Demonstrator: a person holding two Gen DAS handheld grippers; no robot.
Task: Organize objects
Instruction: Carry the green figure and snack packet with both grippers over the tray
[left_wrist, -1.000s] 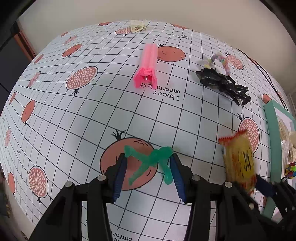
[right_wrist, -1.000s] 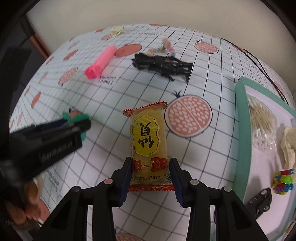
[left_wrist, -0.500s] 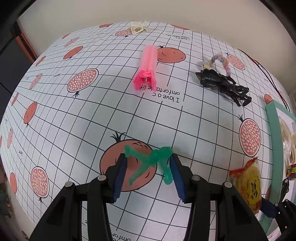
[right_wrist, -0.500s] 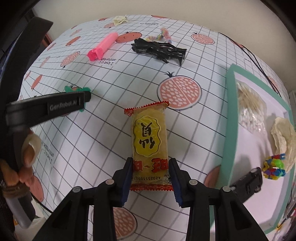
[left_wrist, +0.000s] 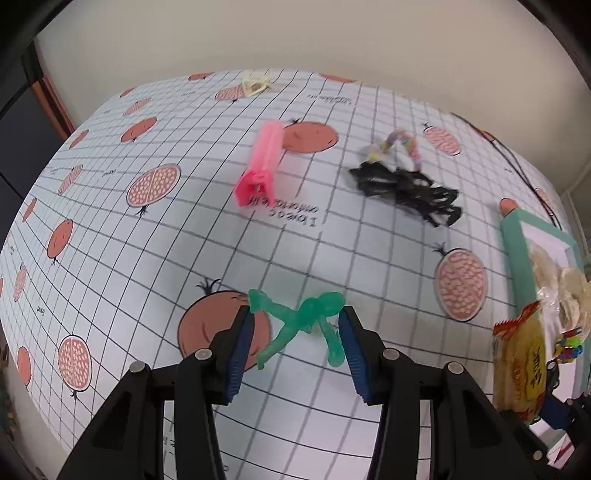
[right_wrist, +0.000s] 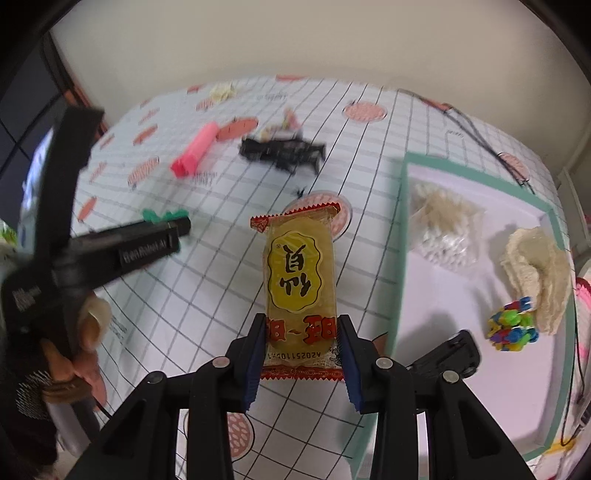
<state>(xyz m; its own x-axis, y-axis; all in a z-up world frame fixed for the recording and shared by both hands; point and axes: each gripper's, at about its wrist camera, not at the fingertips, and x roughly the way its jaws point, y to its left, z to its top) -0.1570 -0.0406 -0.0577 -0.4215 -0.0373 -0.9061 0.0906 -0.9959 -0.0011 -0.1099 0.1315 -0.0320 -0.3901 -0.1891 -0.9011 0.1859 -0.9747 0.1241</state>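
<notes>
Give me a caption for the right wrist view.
Right gripper carries yellow snack packet toward the tray.

Left gripper (left_wrist: 295, 354) seemingly clamped, right gripper (right_wrist: 301, 354) fingers (right_wrist: 255, 363) closed.

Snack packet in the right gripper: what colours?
Yellow snack packet with red crimped ends and red lettering; clearest in the right wrist view.

Glossy plastic snack wrapper (right_wrist: 301, 291); translucent rubbery green figure (left_wrist: 299, 323).
</notes>
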